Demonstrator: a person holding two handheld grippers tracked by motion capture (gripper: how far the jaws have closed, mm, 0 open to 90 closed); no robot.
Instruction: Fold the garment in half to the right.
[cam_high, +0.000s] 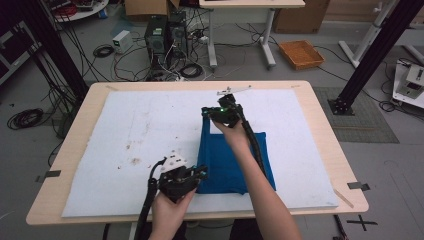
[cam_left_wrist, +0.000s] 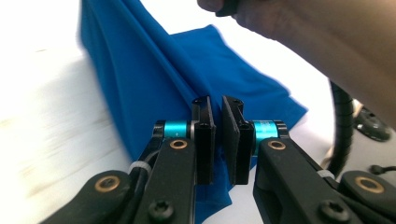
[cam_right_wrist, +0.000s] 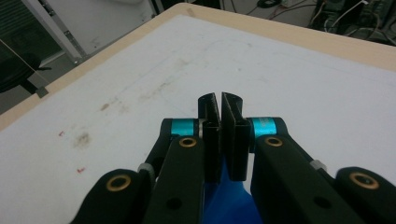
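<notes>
A blue cloth (cam_high: 235, 155) lies on the white mat (cam_high: 140, 130), its left edge raised into a taut fold between my two grippers. My left gripper (cam_high: 202, 173) is at the near left corner of the cloth, shut on that corner. In the left gripper view the blue cloth (cam_left_wrist: 140, 79) runs up and away from the pinched left gripper (cam_left_wrist: 215, 105). My right gripper (cam_high: 209, 114) holds the far left corner. In the right gripper view the right gripper (cam_right_wrist: 219, 100) is shut, with blue cloth (cam_right_wrist: 229, 196) bunched between and below the jaws.
The mat covers most of the wooden table (cam_high: 320, 115), with brown stains (cam_high: 134, 161) left of the cloth. Behind the table the floor holds computers and cables (cam_high: 165, 37) and an orange basket (cam_high: 301, 53). The right forearm (cam_left_wrist: 317, 42) crosses above the cloth.
</notes>
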